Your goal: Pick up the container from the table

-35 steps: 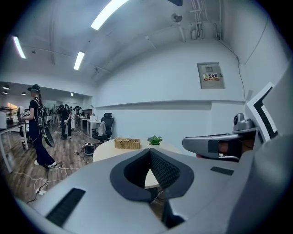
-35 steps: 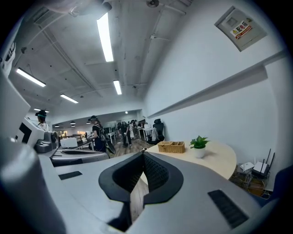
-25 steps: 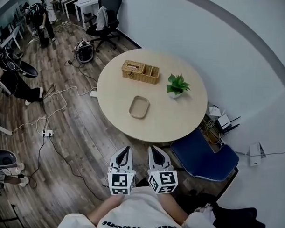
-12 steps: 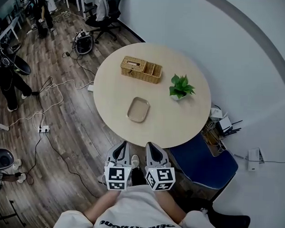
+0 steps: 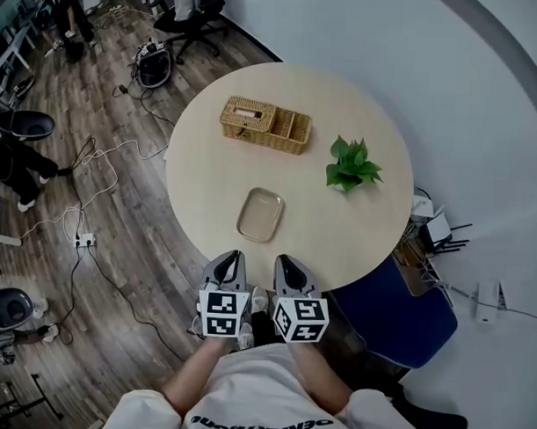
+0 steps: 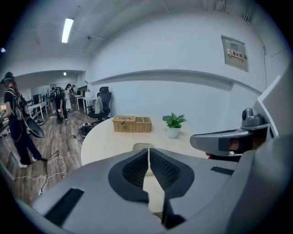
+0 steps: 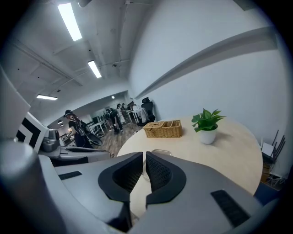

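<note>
A shallow, pale rectangular container (image 5: pixel 260 214) lies on the round beige table (image 5: pixel 209 163), near its front edge. My left gripper (image 5: pixel 232 262) and right gripper (image 5: pixel 285 267) hang side by side just off that edge, both shut and empty, a short way short of the container. In the left gripper view the container (image 6: pixel 143 146) peeks out just beyond the closed jaws. The right gripper view shows only the container's rim (image 7: pixel 160 151) above its own closed jaws, the rest hidden.
A wicker basket (image 5: pixel 265 126) stands at the far side of the table, a small potted plant (image 5: pixel 351 168) at the right. A blue chair (image 5: pixel 405 320) sits at the table's right front. Cables and people occupy the wooden floor at left.
Both grippers and the view have moved forward toward the table; the table's front edge now lies right at the gripper tips. Jaws stay shut.
</note>
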The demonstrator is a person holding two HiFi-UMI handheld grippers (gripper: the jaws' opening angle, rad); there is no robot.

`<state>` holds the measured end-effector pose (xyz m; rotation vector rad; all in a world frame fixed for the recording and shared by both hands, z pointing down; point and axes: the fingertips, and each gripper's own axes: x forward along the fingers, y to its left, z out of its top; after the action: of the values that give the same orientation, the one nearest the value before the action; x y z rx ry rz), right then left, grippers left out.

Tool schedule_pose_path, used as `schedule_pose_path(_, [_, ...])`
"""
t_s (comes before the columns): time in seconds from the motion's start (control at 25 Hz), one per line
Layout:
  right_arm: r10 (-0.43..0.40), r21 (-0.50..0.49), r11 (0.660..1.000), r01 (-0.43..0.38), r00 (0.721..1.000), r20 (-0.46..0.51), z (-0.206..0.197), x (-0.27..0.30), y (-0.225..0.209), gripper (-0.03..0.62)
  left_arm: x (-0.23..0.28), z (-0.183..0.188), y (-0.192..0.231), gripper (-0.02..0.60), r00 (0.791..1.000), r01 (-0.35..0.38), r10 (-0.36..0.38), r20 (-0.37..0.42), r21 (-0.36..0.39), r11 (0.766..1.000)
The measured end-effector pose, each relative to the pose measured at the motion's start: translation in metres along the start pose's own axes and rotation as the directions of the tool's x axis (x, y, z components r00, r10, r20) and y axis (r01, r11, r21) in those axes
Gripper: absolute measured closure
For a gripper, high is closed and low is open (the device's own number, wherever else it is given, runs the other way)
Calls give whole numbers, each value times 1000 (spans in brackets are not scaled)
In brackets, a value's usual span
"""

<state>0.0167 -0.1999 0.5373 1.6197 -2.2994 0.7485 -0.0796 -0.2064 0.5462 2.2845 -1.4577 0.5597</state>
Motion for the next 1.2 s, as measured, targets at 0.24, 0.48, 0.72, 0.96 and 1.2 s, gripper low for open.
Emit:
schedule_pose_path(0.24, [-34,52,998,37,997,-67,-12,53,-25,554,59,-7,16,563,998,3,-3,-68,-1,1000])
schedule_pose_path(0.48, [-31,141,989,49,991,-128,-32,89,-46,512,99,-25,26,535,992,4,-7,-129,-25,1000])
schedule_pose_path(0.72, [-36,181,981,69,983,-182,-49,123,-68,474,139,-47,42,503,982,-8,-8,-191,-81,997])
schedule_pose_path(0.96, [-44,213,973,91,976,-215,-59,144,-82,467,164,-58,50,465,973,-11,-11,-229,-96,995])
schedule_pose_path(1.2, [-47,240,965,110,967,-250,-69,161,-94,448,185,-65,60,462,964,-1,-26,-265,-99,995])
